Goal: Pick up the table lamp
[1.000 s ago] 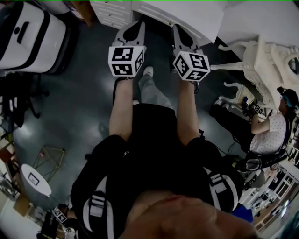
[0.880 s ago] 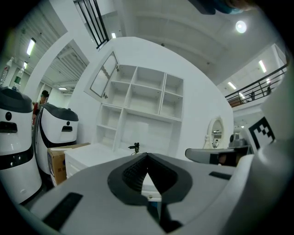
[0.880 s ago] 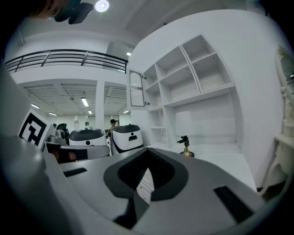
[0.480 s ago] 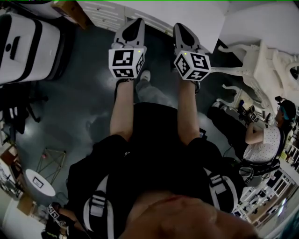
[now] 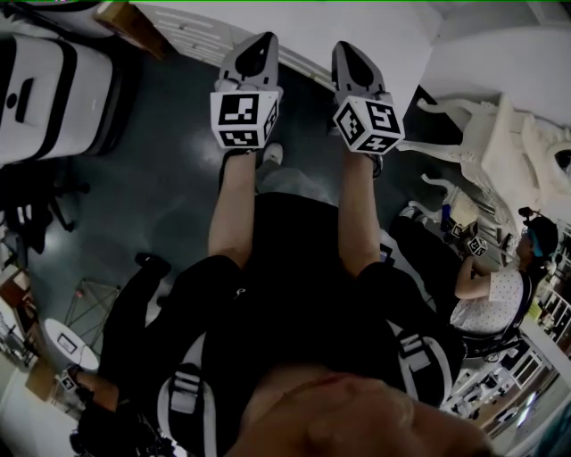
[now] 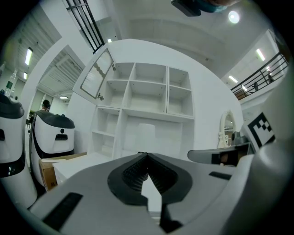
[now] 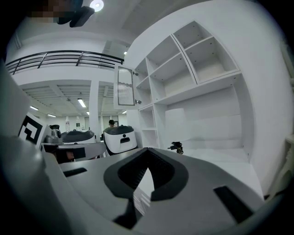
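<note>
Both grippers are held out side by side in front of a white desk with a shelf unit. In its middle niche stands a pale shade-like shape, probably the table lamp, which also shows faintly as the lamp. It is still some way ahead of both grippers. My left gripper is shut with nothing in it, and its tips meet on the left gripper. My right gripper is shut and empty too, as the right gripper shows. A small dark object lies on the desk top.
A white-and-black machine and a cardboard box stand at the left. An ornate white table is at the right, with a seated person near it. Another person in black is at the lower left.
Both grippers have moved forward toward the white desk, which now fills more of the top. A person in black has come into view at the lower left.
</note>
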`<control>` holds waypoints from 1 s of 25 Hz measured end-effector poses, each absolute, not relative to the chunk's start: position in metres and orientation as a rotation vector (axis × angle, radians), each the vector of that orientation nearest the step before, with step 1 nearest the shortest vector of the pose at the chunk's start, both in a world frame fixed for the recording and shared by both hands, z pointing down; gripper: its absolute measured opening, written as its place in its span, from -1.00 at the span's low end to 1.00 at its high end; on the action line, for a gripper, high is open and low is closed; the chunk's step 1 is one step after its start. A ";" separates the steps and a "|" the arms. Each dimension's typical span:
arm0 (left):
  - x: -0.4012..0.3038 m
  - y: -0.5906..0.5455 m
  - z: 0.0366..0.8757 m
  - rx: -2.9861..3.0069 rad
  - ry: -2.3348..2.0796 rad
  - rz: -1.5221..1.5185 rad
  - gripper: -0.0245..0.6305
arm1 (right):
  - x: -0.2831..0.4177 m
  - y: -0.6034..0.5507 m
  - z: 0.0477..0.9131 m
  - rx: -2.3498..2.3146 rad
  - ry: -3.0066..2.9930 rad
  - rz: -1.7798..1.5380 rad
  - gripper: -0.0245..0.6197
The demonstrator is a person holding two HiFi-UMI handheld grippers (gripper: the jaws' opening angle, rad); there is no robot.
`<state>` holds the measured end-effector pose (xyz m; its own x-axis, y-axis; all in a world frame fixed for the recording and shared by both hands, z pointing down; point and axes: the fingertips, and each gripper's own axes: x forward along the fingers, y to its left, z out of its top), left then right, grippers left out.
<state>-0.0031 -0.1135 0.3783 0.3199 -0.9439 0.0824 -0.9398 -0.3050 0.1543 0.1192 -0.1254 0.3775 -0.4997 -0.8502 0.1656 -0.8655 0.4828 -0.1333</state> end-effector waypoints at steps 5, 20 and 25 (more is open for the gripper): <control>0.001 -0.127 0.367 2.454 -1.746 0.008 -0.90 | 0.131 -0.142 0.369 1.593 -2.663 0.314 -0.87; 0.019 -0.136 0.347 2.505 -1.780 0.035 -0.90 | 0.163 -0.153 0.350 1.664 -2.730 0.310 -0.87; 0.014 -0.141 0.336 2.540 -1.757 0.038 -0.90 | 0.144 -0.148 0.334 1.661 -2.780 0.287 -0.87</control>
